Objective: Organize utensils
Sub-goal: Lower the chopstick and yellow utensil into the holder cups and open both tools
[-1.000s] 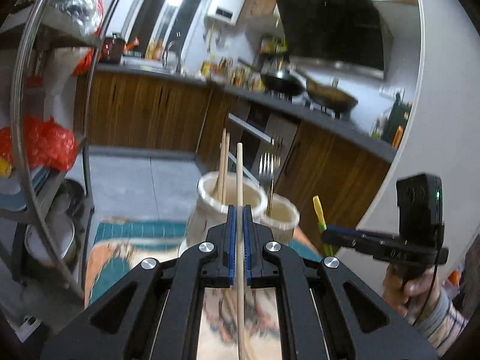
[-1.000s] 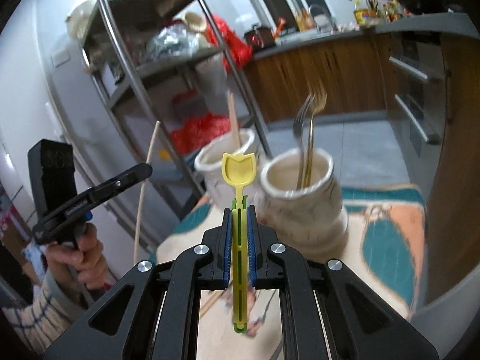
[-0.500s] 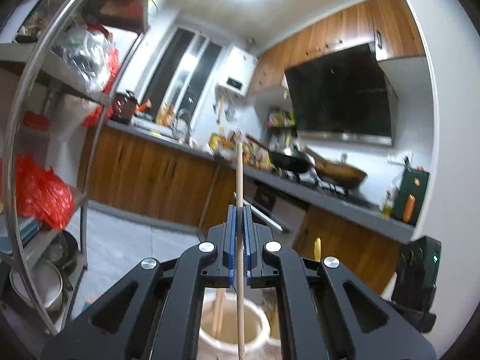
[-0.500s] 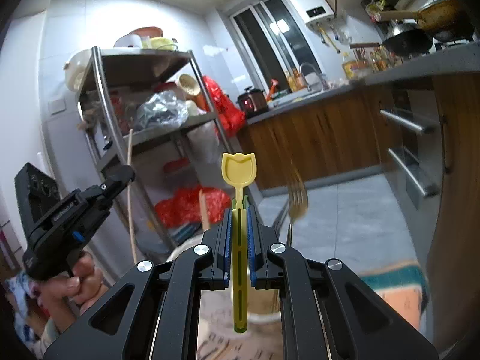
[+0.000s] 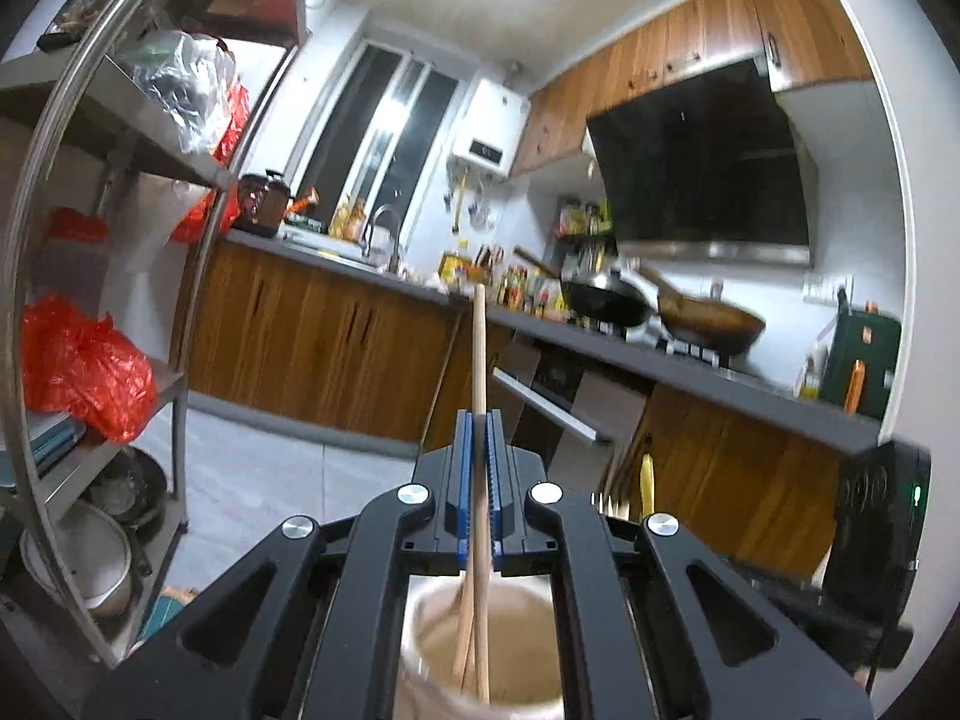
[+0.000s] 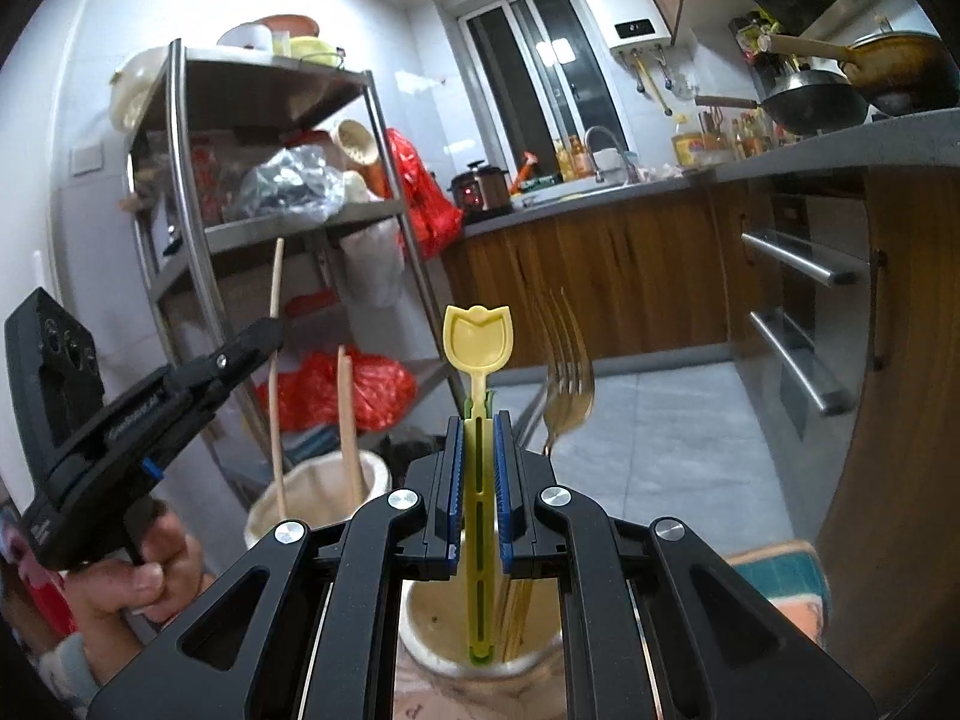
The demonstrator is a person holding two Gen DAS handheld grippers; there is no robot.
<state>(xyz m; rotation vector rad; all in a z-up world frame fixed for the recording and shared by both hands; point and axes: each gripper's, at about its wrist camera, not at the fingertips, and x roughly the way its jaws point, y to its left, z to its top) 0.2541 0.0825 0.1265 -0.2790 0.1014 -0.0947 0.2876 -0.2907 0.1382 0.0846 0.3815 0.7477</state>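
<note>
My left gripper (image 5: 478,420) is shut on a wooden chopstick (image 5: 478,354), held upright with its lower end inside a cream ceramic holder (image 5: 528,687) that has another chopstick in it. My right gripper (image 6: 479,420) is shut on a yellow plastic spoon (image 6: 477,339), upright, its handle end down inside a second cream holder (image 6: 432,639) that holds forks (image 6: 567,396). In the right wrist view the left gripper (image 6: 267,333) shows at left over the chopstick holder (image 6: 312,495). The yellow spoon's tip also shows in the left wrist view (image 5: 645,480).
A steel shelf rack (image 6: 180,192) with red bags and pots stands to the left. Wooden kitchen cabinets (image 5: 312,348) and a counter with woks (image 5: 708,318) run behind. A patterned cloth (image 6: 780,576) covers the table under the holders.
Both grippers have moved over the holders and lowered. The chopstick's end has gone deeper into the left holder and the spoon's handle has gone down into the fork holder.
</note>
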